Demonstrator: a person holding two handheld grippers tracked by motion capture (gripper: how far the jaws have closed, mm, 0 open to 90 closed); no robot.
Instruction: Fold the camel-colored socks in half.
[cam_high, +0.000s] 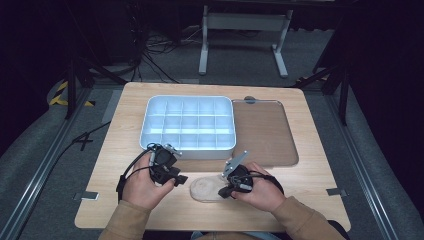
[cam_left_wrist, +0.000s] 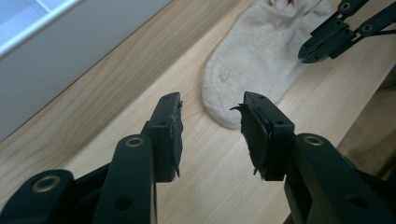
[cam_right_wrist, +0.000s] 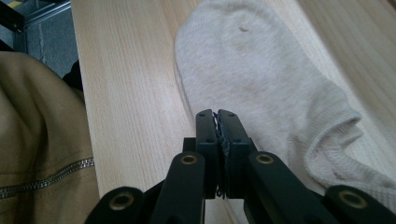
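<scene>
A beige ankle sock (cam_high: 205, 189) lies flat on the wooden table near its front edge. My left gripper (cam_high: 180, 179) hovers just left of the sock's toe, jaws open with only bare wood between them (cam_left_wrist: 212, 126); the sock (cam_left_wrist: 252, 60) starts just past its fingertips. My right gripper (cam_high: 223, 192) is at the sock's other end. Its jaws are pressed together (cam_right_wrist: 218, 116) right on the side edge of the sock (cam_right_wrist: 261, 70), pinching the fabric there. From the left gripper view the right gripper (cam_left_wrist: 310, 49) rests on that edge.
A white compartment box (cam_high: 189, 150) stands just behind both hands, its front wall close to the left gripper. A flat brown tray (cam_high: 265, 130) lies to its right. A tan jacket sleeve (cam_right_wrist: 37, 140) is at the table's near edge.
</scene>
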